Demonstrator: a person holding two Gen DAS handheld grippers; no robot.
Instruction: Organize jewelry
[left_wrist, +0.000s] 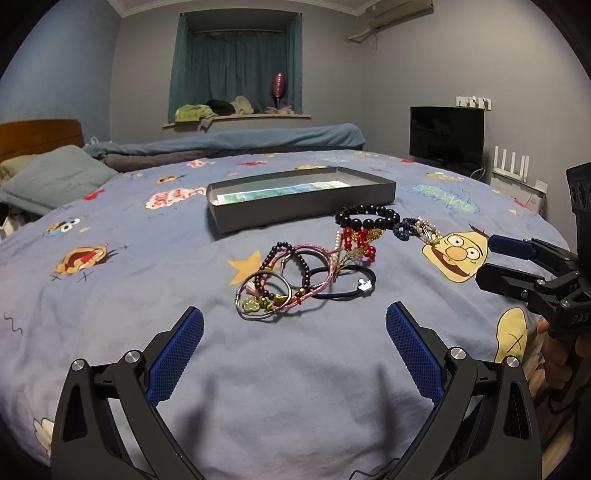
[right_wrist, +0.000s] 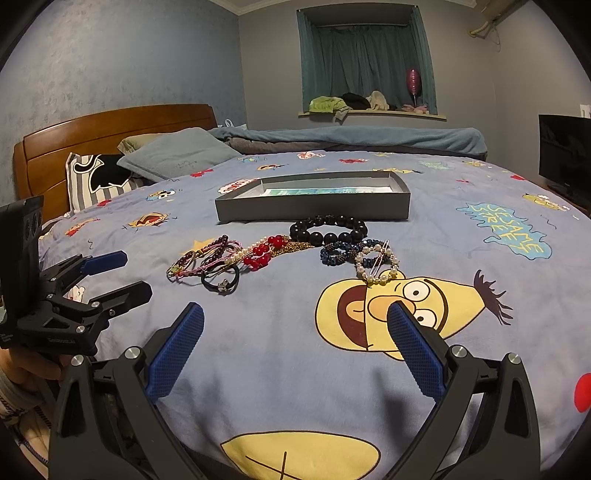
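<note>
Jewelry lies in a loose cluster on the cartoon-print bedsheet (left_wrist: 110, 295). A tangle of bangles and cords (left_wrist: 280, 288) sits just beyond my left gripper (left_wrist: 294, 312), which is open and holds nothing. A black hair tie (left_wrist: 347, 284), red beads (left_wrist: 360, 240) and a black bead bracelet (left_wrist: 369, 218) lie further back. Behind them stands a shallow grey box (left_wrist: 303, 210), open at the top. My right gripper (right_wrist: 295, 310) is open and holds nothing, short of a pearl ring with a clip (right_wrist: 380, 266) and dark blue beads (right_wrist: 340, 253).
Pillows (right_wrist: 177, 155) and a wooden headboard (right_wrist: 110, 125) are at the far left. A folded blue blanket (right_wrist: 351, 136) runs along the bed's far side. A dark screen (left_wrist: 447, 136) stands at the right. A hand (left_wrist: 557, 358) holds the right gripper's handle.
</note>
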